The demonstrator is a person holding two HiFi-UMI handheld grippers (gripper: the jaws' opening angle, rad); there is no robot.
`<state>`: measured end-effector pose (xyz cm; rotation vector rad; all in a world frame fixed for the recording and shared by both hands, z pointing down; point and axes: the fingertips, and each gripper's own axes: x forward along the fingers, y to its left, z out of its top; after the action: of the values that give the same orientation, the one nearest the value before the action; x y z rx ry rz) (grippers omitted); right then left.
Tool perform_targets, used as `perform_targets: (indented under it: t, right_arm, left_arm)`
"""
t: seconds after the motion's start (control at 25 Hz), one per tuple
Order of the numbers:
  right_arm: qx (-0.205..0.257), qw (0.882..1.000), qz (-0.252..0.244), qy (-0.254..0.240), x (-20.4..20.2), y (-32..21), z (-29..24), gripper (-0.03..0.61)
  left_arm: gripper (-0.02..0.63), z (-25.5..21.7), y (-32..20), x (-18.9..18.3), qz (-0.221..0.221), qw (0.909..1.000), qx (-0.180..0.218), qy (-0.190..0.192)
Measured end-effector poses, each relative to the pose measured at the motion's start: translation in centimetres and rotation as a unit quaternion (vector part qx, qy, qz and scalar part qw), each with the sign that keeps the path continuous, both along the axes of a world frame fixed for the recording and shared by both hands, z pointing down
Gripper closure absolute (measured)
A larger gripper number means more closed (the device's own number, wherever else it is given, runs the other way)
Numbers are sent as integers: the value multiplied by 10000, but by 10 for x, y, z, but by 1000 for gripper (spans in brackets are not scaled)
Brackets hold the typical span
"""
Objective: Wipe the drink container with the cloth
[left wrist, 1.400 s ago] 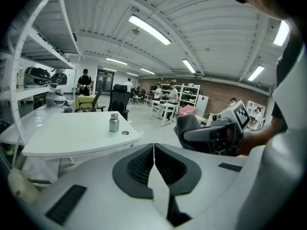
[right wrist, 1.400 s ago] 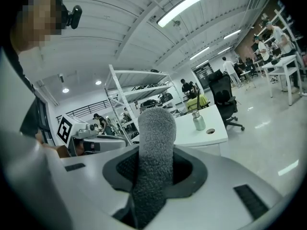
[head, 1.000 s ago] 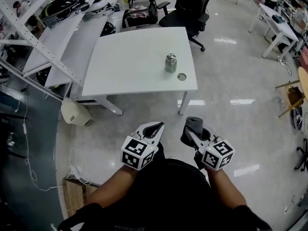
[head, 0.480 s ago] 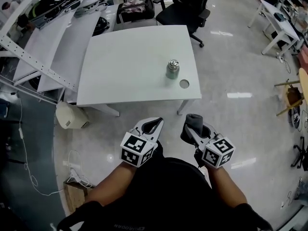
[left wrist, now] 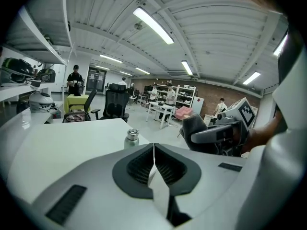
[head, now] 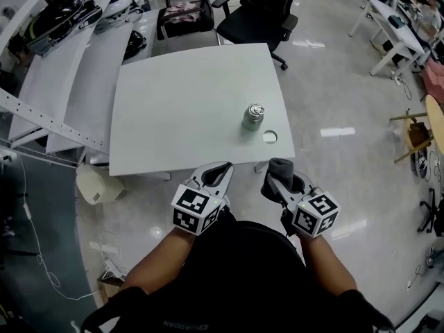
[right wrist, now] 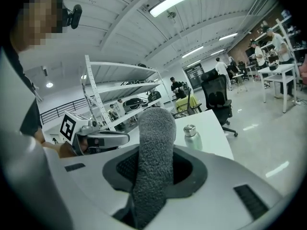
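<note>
Up close, the person [head: 236,269]: one person in a dark top is standing at the table's near side, with two bare forearms reaching forward and one gripper in each hand.
Marker cubes: two are showing, one [head: 198,211] riding on the left tool and one [head: 316,214] on the right.
Left gripper [head: 223,167] [left wrist: 153,148]: its jaws are pressing flat together with nothing between them, tips pointing toward the table.
Right gripper [head: 276,180] [right wrist: 154,163]: its jaws are clamping one cloth [head: 280,166] [right wrist: 155,143], a grey fuzzy roll that is sticking up past the tips.
Table [head: 173,109] [left wrist: 57,138]: one white table is lying just ahead of both tools, its near edge level with their tips in the head view.
Drink container [head: 253,116] [left wrist: 131,139] [right wrist: 191,136]: one small capped metal bottle is standing upright near the table's right front corner, apart from both grippers.
Round mark [head: 270,137]: one is sitting just beside the bottle, toward the corner; hole or disc, it is not clear which.
Chairs: two office chairs are waiting beyond the far edge, one [head: 182,14] carrying something pinkish and one [head: 260,16] black.
Far background: one shelving rack [head: 62,54] is running along the left, white desks [head: 392,23] are lining the right, and several people are standing about in the gripper views.
</note>
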<state>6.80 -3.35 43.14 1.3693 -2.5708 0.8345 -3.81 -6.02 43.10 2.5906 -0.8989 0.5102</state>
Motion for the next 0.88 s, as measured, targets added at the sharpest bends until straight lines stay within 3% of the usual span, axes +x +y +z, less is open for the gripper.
perform_targets:
  t: [0.36,0.88]
  right_arm:
    - [25,9993,369,55,-11,-51,-1,468]
    - [-27,9980,587,216,-12,-78,0,468]
  left_arm:
    - [595,-1,-52,-15,303,9995,118,0]
    - [597,10,-88,-12,604,9981,137,-5]
